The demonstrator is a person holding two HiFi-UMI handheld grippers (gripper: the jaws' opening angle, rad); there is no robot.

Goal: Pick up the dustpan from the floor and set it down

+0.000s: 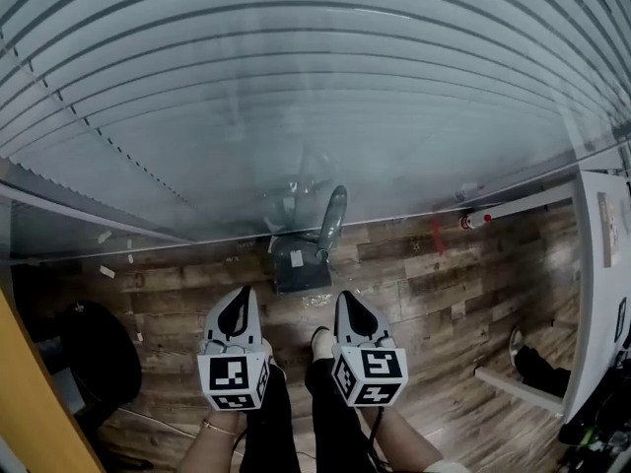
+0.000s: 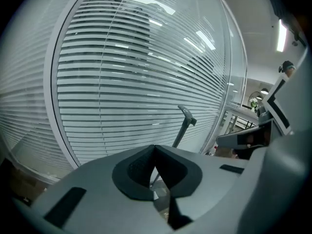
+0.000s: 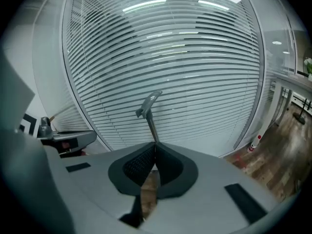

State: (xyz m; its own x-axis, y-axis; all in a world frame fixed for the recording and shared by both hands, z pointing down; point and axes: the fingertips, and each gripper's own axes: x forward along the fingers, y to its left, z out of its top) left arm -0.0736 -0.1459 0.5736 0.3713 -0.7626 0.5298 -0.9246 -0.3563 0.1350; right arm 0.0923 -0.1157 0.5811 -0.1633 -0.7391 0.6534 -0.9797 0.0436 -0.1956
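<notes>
A dark grey dustpan [image 1: 301, 266] stands on the wood floor against the glass wall with blinds, its long handle [image 1: 333, 220] leaning up toward the glass. In the head view my left gripper [image 1: 235, 308] and right gripper [image 1: 353, 308] hang side by side just short of the pan, one on each side of it. Both are shut with nothing between the jaws. The left gripper view has the handle [image 2: 184, 125] rising beyond the left gripper [image 2: 155, 148]. In the right gripper view the handle [image 3: 150, 112] stands straight ahead of the right gripper [image 3: 156, 145].
A round black object [image 1: 94, 358] lies on the floor at left beside an orange panel [image 1: 30, 402]. White furniture [image 1: 601, 294] and a black shoe [image 1: 537, 365] are at right. A white, red-tipped item [image 1: 475, 220] and paper scraps [image 1: 106, 271] lie along the glass wall.
</notes>
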